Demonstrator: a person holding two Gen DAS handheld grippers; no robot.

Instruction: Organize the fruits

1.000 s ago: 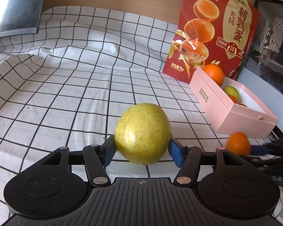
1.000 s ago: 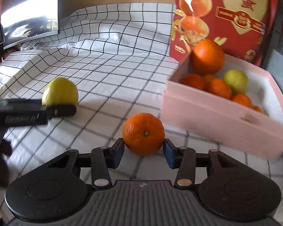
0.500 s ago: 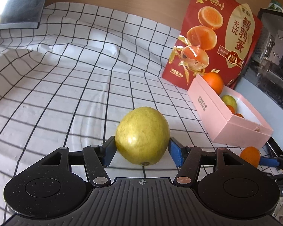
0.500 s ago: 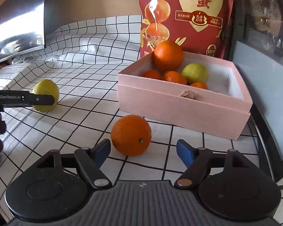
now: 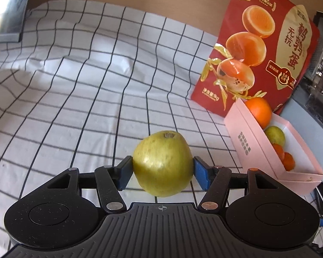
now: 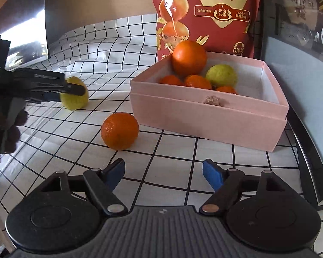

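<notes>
Both pads of our left gripper (image 5: 162,169) are clamped on the pear (image 5: 162,163), squeezing it across its widest part with the stem end up. Our right gripper (image 6: 163,173) has just been opening and now its fingers stand wide apart with nothing between them; the orange (image 6: 120,130) sits loose on the cloth (image 6: 172,150) a bit ahead of them, just beside the near-left corner of the box (image 6: 204,120).

Handling-wise, we'd guess the pear is firm and fairly hefty, with smooth skin that could slip or bruise if pinched too hard, so gripping across the belly like this looks right. The orange is round and will likely roll, its peel a little grippier; we'd take it across the middle too.

View differences: the left wrist camera shows the grip on the pear up close, but the loose orange isn't in it at all, and the box (image 5: 269,150) shows from its side. The right wrist camera looks into the box with oranges and another pear inside, and shows the held pear (image 6: 75,93) from the side, seemingly just above the cloth, well left of the box.
</notes>
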